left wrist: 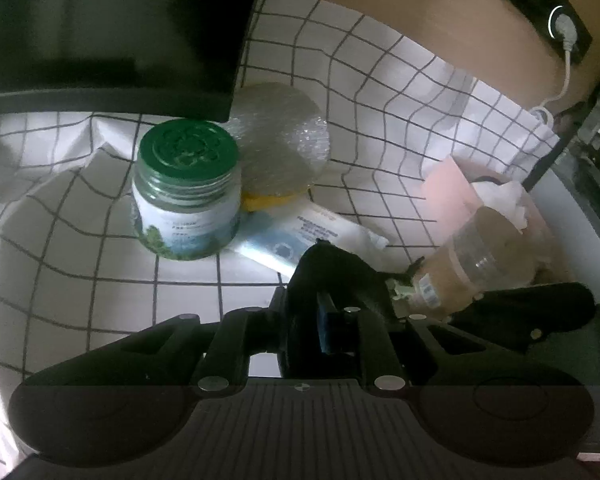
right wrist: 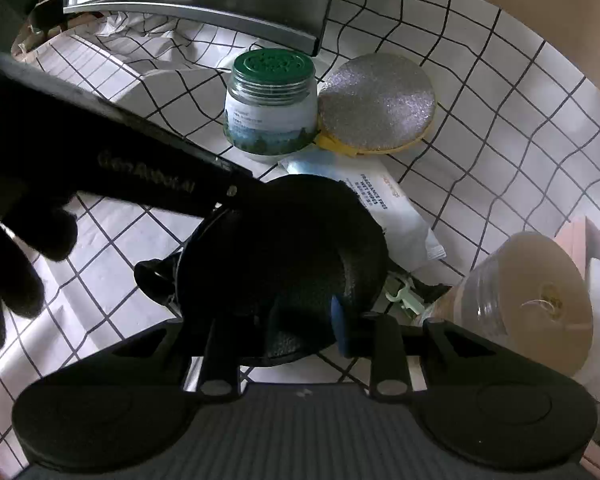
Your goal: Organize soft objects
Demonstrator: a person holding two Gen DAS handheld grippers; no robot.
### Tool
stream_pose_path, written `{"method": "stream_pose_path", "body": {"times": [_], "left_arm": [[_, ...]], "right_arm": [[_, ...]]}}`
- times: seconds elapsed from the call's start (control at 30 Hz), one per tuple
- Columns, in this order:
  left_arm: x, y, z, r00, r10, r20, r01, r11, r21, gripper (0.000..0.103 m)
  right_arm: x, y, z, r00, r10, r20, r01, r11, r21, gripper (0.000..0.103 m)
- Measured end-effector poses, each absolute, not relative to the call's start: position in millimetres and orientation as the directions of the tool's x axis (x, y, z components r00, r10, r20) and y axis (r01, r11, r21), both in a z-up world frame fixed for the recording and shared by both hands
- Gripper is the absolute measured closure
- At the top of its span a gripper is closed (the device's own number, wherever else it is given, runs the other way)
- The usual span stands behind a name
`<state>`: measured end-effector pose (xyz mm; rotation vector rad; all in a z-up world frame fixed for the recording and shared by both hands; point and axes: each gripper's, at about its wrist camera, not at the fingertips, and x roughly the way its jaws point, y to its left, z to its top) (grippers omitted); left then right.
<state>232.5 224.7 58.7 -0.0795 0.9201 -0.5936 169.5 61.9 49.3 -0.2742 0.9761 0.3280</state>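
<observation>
Both sets of fingers are clenched on one black soft thing, perhaps a cap. The left gripper pinches a fold of it low in its own view; the right gripper presses a blue pad into its near rim, with a gloved hand at the left. It hangs just over the checked cloth on the desk, near a wipes pack; a green-lidded jar and a round scrubber stand farther off, a clear bottle to the right. I judge this the carrying or shaping step. Next, both hands should move together to a free spot, then let go.
</observation>
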Motion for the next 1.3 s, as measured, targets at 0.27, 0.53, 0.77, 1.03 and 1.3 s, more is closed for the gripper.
{"method": "stream_pose_path", "body": {"times": [0.27, 0.53, 0.77, 1.03, 1.3], "left_arm": [[240.4, 227.6, 59.1, 0.398, -0.581, -0.71, 0.462, 0.796, -0.392, 0.061], [237.1, 202.4, 45.8, 0.337, -0.552, -0.763, 0.506, 0.789, -0.348, 0.061], [245.3, 199.3, 38.8, 0.334, -0.562, -0.757, 0.454, 0.799, -0.393, 0.074], [245.1, 204.6, 36.6, 0.326, -0.573, -0.752, 0.393, 0.805, -0.443, 0.075], [232.2, 233.0, 39.9, 0.423, -0.568, -0.706, 0.305, 0.823, -0.479, 0.081]], "right_arm": [[161.0, 58.5, 42.2, 0.505, 0.166, -0.847, -0.397, 0.916, -0.057, 0.075], [163.0, 58.4, 39.2, 0.503, 0.173, -0.847, -0.402, 0.914, -0.052, 0.075], [161.4, 56.1, 40.2, 0.51, 0.186, -0.84, -0.412, 0.91, -0.048, 0.075], [159.9, 53.5, 40.5, 0.51, 0.2, -0.836, -0.429, 0.902, -0.047, 0.075], [163.1, 45.1, 62.8, 0.495, 0.247, -0.833, -0.436, 0.9, 0.008, 0.07]]}}
